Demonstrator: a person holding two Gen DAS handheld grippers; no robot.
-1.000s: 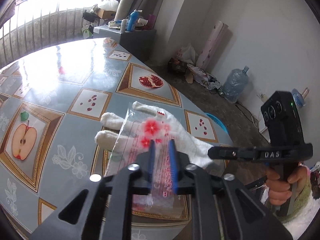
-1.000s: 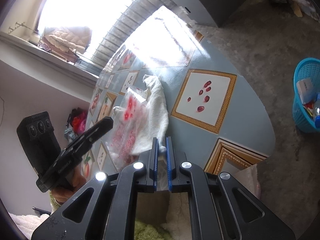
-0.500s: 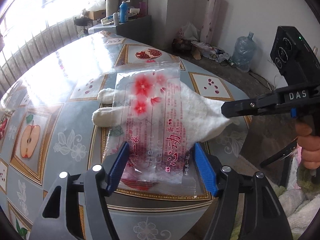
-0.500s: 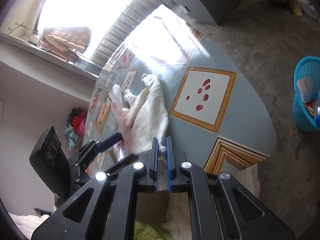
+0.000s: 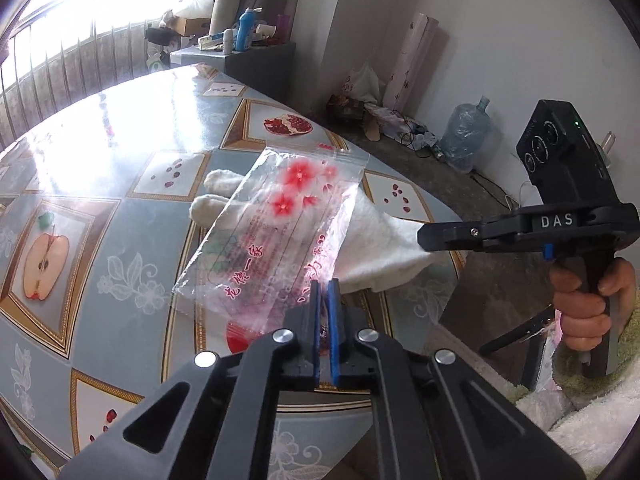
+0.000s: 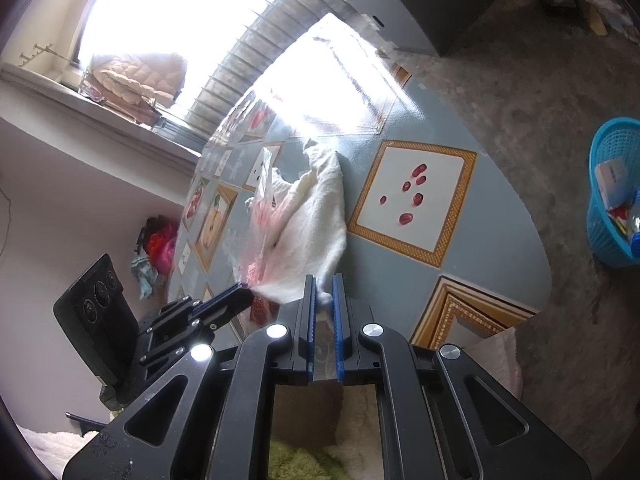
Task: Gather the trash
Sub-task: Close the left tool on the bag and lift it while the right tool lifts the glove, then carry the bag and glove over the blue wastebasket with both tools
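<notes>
1. Two views, left wrist first. Finds the left gripper (image 5: 325, 286) clenched on the near edge of the plastic bag (image 5: 280, 220), which lies tilted across the white cloth (image 5: 380, 240) on the table (image 5: 100, 160). Finds the right gripper (image 5: 424, 236), held in a hand (image 5: 588, 312), pinching the cloth's near corner. Reads as the pick-up step: trash gripped, not yet lifted clear. Calls next for peeling the bag up and away while pinning the cloth down, probably.
2. Same view, for materials. Notes thin, clear, crinkly film printed with red flowers and red lettering, flat and rectangular, likely to flutter and cling. Notes a thick, fuzzy, limp cloth with two rounded lobes at its far end. Notes a glossy tabletop with fruit pictures in gold frames.
3. Right wrist. Shows the right gripper (image 6: 324, 282) closed on the white cloth (image 6: 316, 216), with the plastic bag (image 6: 260, 216) rising from the left gripper (image 6: 242, 292) beside it. Shows a blue basket (image 6: 604, 200) of open mesh on the floor, well apart from the table (image 6: 500, 248), already holding scraps; looks like the place to carry the bag.
</notes>
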